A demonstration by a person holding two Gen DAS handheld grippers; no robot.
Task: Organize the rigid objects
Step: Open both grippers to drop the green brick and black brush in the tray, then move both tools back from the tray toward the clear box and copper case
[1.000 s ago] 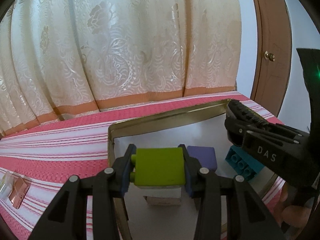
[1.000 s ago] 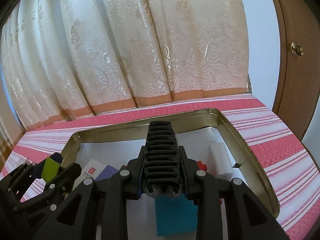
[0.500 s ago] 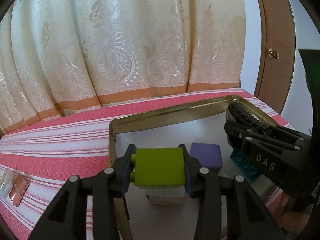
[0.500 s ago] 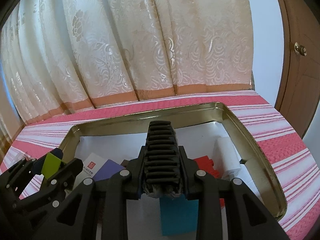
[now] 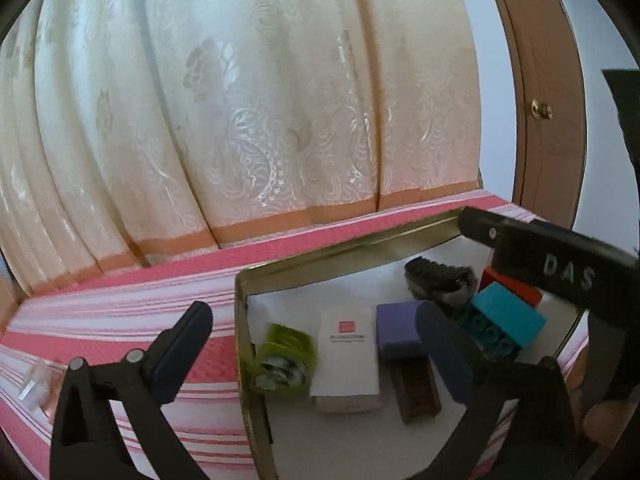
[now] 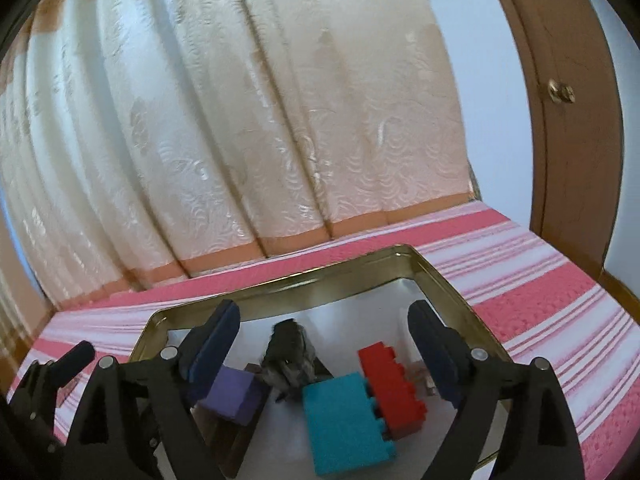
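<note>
The green block (image 5: 284,362) is out of the left gripper (image 5: 316,354) now and lies blurred in the gold tray (image 5: 348,250), against its left wall beside the white box (image 5: 346,354). The black ridged piece (image 6: 290,354) has left the right gripper (image 6: 324,340) and sits among the purple (image 6: 234,398), teal (image 6: 346,426) and red (image 6: 394,392) blocks. Both sets of jaws are spreading wide, gripping nothing.

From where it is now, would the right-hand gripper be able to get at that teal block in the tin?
Probably yes. The right gripper hangs over the tin, jaws opening and empty, and the teal block lies just below with its top bare. The red block touching one side might crowd a finger.
</note>
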